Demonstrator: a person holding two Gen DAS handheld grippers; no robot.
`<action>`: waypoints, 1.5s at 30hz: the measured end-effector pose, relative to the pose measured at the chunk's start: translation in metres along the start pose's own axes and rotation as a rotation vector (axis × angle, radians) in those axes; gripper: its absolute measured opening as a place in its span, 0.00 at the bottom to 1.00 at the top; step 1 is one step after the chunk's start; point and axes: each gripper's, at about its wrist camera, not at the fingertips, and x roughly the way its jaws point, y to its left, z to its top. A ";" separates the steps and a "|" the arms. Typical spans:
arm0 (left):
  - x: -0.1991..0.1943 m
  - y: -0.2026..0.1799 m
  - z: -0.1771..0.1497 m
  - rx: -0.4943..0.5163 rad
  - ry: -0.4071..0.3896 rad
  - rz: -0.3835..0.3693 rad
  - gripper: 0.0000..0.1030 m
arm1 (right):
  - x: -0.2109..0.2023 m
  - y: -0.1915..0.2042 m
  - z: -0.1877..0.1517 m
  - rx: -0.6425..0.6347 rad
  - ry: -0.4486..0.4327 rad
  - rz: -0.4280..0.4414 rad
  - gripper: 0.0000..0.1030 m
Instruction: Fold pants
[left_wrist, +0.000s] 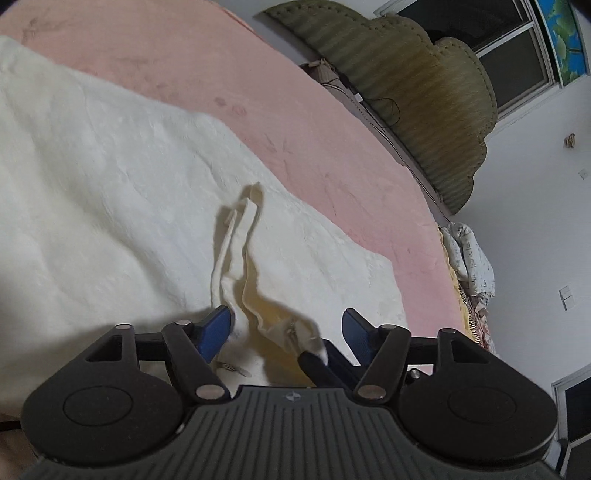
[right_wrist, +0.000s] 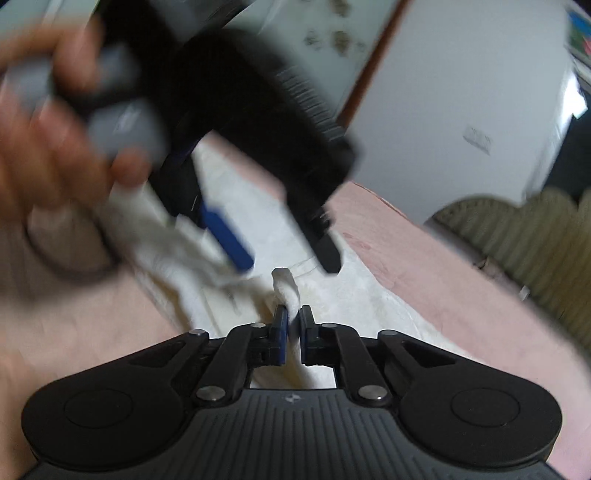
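Two handheld grippers work on cream-white pants (left_wrist: 122, 192) spread over a pink bedsheet (left_wrist: 295, 122).

The left gripper (left_wrist: 286, 325) hovers with its blue-padded jaws spread wide around a raised fold and the pants' drawstring (left_wrist: 236, 236), not gripping. The right gripper (right_wrist: 291, 325) has its jaws pressed together, pinching a bunched ridge of the fabric. An olive headboard (left_wrist: 417, 92) stands behind the bed.
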 end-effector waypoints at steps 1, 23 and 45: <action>0.005 0.000 0.000 0.006 0.000 0.013 0.46 | -0.002 -0.007 0.000 0.039 -0.002 0.018 0.07; -0.007 0.004 -0.027 0.186 -0.084 0.187 0.15 | 0.011 -0.041 0.001 0.209 0.079 0.316 0.10; -0.089 0.031 -0.037 0.303 -0.353 0.547 0.50 | 0.037 -0.054 0.002 0.328 0.103 0.180 0.12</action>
